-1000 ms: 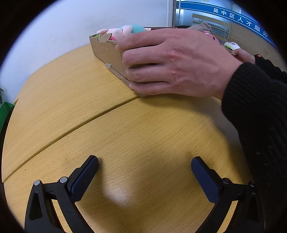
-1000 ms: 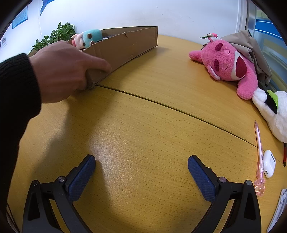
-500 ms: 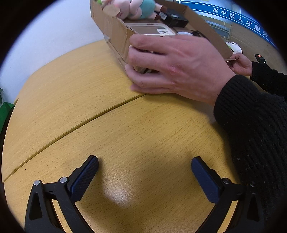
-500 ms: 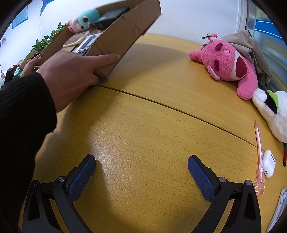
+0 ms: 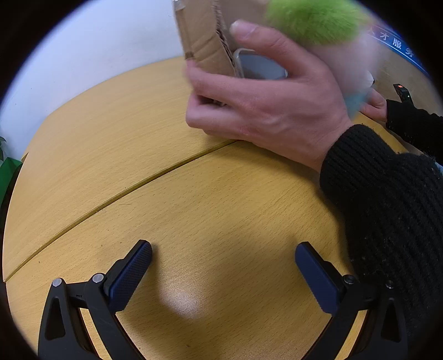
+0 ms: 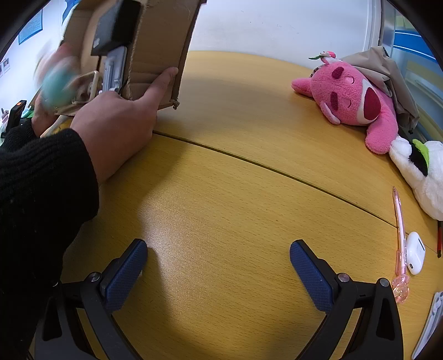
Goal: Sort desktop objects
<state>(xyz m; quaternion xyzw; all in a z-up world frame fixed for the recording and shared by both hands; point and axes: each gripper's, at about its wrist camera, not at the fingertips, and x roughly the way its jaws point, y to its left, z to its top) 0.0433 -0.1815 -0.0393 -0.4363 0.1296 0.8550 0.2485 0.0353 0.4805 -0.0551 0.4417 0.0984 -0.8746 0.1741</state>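
Note:
A person's bare hand (image 5: 265, 110) tips a shallow cardboard box (image 5: 202, 41) steeply on the yellow wooden table (image 5: 193, 207); the other hand (image 5: 373, 102) holds its far end. Things slide out, blurred: a green furry toy (image 5: 310, 19), a grey device (image 5: 260, 66). In the right wrist view the cardboard box (image 6: 163, 41) shows a black block (image 6: 116, 27), a silver device (image 6: 113, 69) and a blurred teal plush (image 6: 58, 83). My left gripper (image 5: 223, 265) and right gripper (image 6: 218, 263) both rest open over bare table, empty, well short of the box.
At the right edge lie a pink plush bear (image 6: 354, 102) against beige cloth (image 6: 387, 74), a white plush (image 6: 420, 171), a pink pen (image 6: 400, 235) and a white earbud case (image 6: 415, 252). A black-sleeved arm (image 6: 41, 193) crosses the left side. A green plant (image 5: 7, 169) stands beyond the table's left edge.
The hands have tilted the box from flat on the table to nearly upright, and its contents are now spilling out. Neither gripper has moved.

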